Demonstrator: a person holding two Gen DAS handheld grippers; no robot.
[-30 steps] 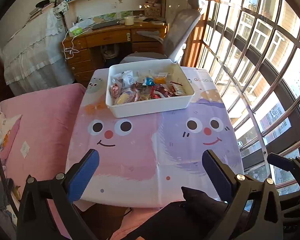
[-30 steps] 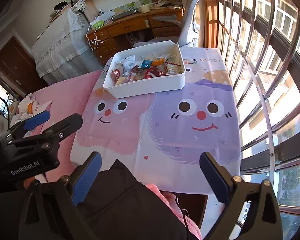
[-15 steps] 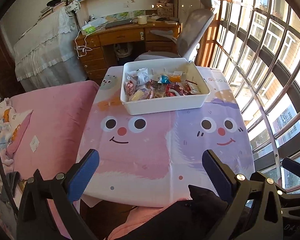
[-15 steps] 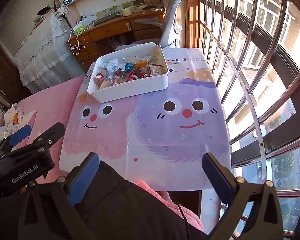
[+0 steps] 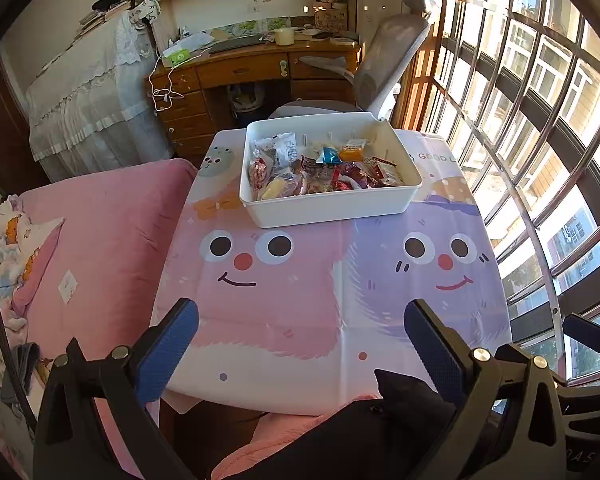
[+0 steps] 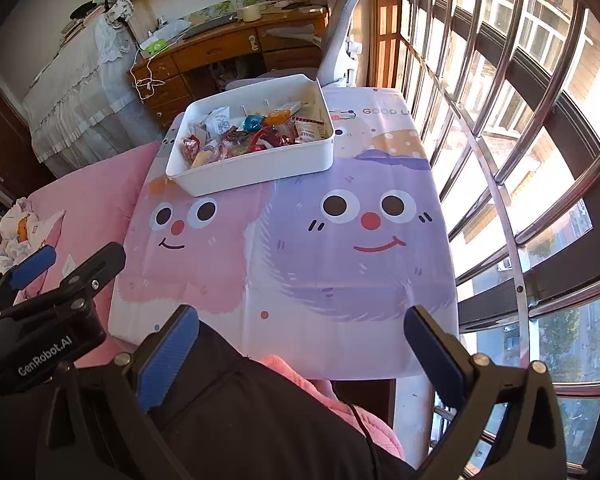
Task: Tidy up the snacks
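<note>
A white plastic bin [image 5: 332, 206] [image 6: 256, 166] stands at the far end of a small table, with several wrapped snacks [image 5: 320, 172] [image 6: 252, 134] piled inside. My left gripper [image 5: 300, 344] hovers open above the table's near edge, nothing between its blue pads. My right gripper [image 6: 300, 346] is also open and empty, held over a person's dark-clothed lap just short of the table. The left gripper's body [image 6: 40, 320] shows at the lower left of the right wrist view.
The table wears a pink and purple cartoon-face cloth [image 5: 340, 280] [image 6: 300, 240]. A pink bed [image 5: 100, 240] lies to the left. Window bars [image 5: 540, 160] curve along the right. A grey chair [image 5: 380, 72] and a wooden desk [image 5: 252, 68] stand behind the table.
Both grippers have drawn back and lifted slightly, so the table and bin shift in view. Both stay open and empty. The bin has not moved.
</note>
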